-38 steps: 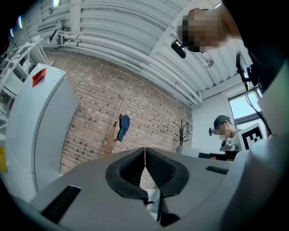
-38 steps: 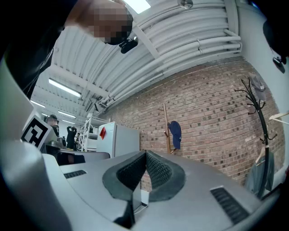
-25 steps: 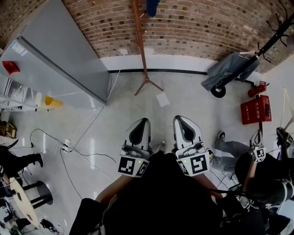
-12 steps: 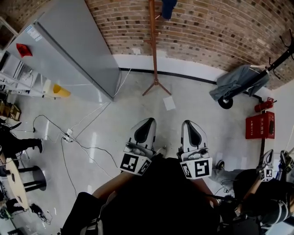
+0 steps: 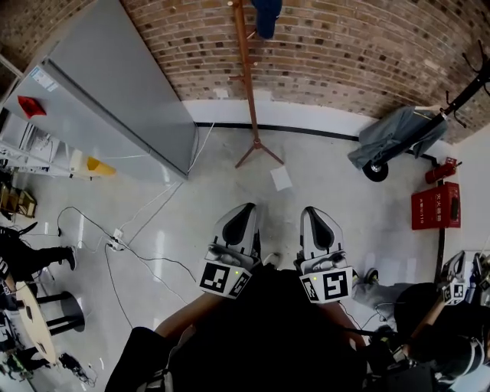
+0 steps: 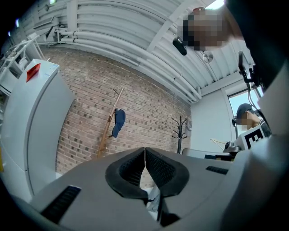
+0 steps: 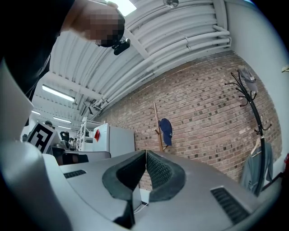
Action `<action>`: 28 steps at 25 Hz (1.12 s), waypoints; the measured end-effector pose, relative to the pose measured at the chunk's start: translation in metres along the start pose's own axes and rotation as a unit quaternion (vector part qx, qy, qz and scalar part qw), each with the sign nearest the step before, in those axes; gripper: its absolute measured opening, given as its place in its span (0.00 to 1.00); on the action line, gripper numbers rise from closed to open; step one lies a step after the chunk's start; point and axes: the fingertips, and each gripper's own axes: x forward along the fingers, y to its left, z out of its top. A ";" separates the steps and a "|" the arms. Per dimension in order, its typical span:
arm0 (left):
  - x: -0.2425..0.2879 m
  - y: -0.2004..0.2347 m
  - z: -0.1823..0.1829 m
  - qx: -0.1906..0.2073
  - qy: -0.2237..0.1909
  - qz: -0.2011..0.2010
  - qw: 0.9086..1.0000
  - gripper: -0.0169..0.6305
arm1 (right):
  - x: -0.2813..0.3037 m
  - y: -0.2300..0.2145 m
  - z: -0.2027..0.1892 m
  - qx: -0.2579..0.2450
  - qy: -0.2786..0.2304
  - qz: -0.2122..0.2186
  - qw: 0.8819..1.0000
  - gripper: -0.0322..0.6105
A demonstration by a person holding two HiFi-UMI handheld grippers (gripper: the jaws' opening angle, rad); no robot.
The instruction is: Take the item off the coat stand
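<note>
A wooden coat stand (image 5: 246, 84) rises against the brick wall, with a dark blue cap (image 5: 267, 17) hanging near its top. The stand (image 6: 106, 131) and cap (image 6: 118, 122) show far ahead in the left gripper view, and the stand (image 7: 158, 126) and cap (image 7: 166, 131) likewise in the right gripper view. My left gripper (image 5: 243, 210) and right gripper (image 5: 315, 214) are held low and close to my body, well short of the stand. Both are shut with nothing between the jaws.
A large grey cabinet (image 5: 115, 92) stands left of the stand. A black coat stand (image 5: 467, 84) with a grey garment (image 5: 398, 130) and a red box (image 5: 434, 205) are at right. Cables (image 5: 138, 253) trail over the floor, a paper sheet (image 5: 281, 178) lies near the stand's feet, and people stand at both sides.
The view has shifted slightly; the coat stand sits a little to the left and nearer than half a second ago. Both grippers stay shut and side by side.
</note>
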 end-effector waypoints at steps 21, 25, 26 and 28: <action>0.161 0.098 0.036 -0.018 -0.011 -0.047 0.999 0.06 | 0.177 -0.065 0.007 -0.015 0.006 -0.021 1.000 0.08; 0.190 0.130 0.045 -0.032 -0.009 -0.051 0.998 0.06 | 0.212 -0.070 0.006 -0.016 0.012 -0.029 0.999 0.08; 0.196 0.137 0.046 -0.034 -0.009 -0.052 0.998 0.06 | 0.221 -0.071 0.006 -0.017 0.013 -0.032 0.999 0.08; 0.209 0.151 0.047 -0.035 -0.007 -0.060 0.998 0.06 | 0.237 -0.075 0.007 -0.022 0.013 -0.041 0.999 0.08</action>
